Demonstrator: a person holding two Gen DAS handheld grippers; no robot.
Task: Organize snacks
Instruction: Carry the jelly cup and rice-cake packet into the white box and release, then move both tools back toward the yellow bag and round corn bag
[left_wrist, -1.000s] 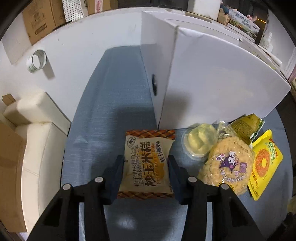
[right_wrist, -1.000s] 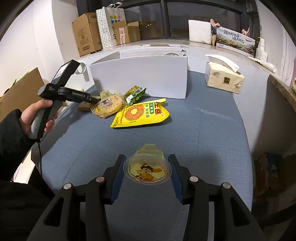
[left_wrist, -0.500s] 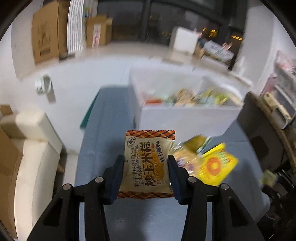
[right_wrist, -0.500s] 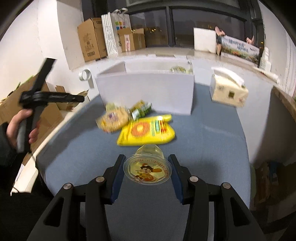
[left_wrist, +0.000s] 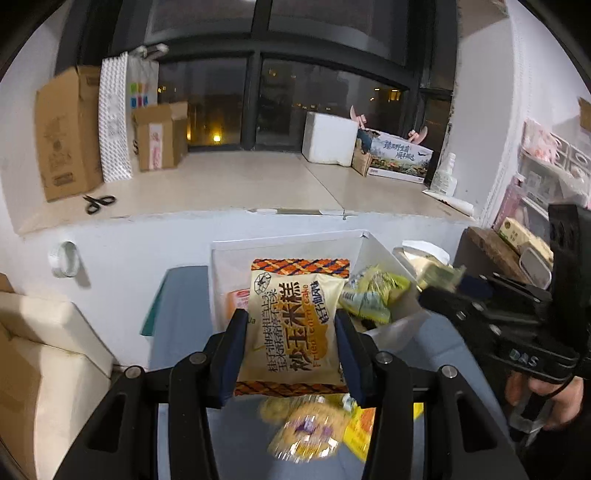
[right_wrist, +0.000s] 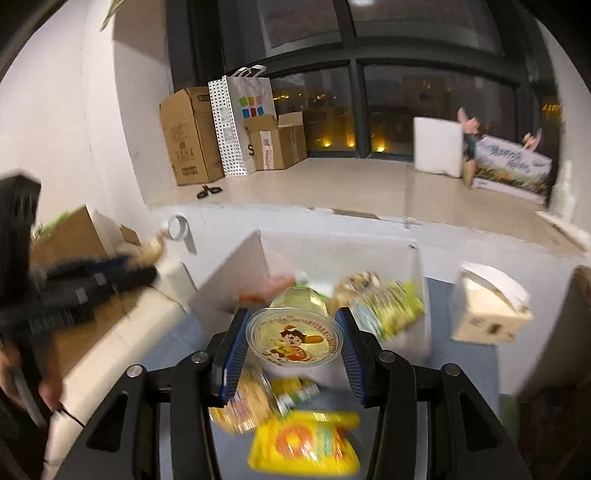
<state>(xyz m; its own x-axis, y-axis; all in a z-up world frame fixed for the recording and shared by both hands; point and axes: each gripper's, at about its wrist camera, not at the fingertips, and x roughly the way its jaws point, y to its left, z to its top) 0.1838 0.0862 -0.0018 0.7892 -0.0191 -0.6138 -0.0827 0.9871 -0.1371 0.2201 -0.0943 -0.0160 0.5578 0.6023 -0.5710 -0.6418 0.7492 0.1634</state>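
My left gripper (left_wrist: 291, 350) is shut on a cream and orange corn cake packet (left_wrist: 293, 325), held in the air in front of the open white box (left_wrist: 288, 243). My right gripper (right_wrist: 293, 350) is shut on a clear jelly cup (right_wrist: 293, 338) with a cartoon lid, also lifted before the white box (right_wrist: 332, 254). Several snack bags lie inside the box, among them green-yellow ones (left_wrist: 373, 295) (right_wrist: 388, 302). Below on the blue cloth lie a round puffed snack bag (left_wrist: 306, 432) (right_wrist: 243, 406) and a yellow pouch (right_wrist: 306, 446). Each gripper shows in the other's view, blurred.
A tissue box (right_wrist: 487, 314) stands right of the white box. A tape roll (left_wrist: 64, 258) hangs on the white wall at left. Cream cushions (left_wrist: 44, 343) lie left of the table. Cardboard boxes (left_wrist: 66, 129) and scissors (left_wrist: 98, 203) sit on the window ledge behind.
Both grippers rose from the table with their snacks and tilted up toward the white box. The right one also moved closer to the box, leaving the loose bags below.
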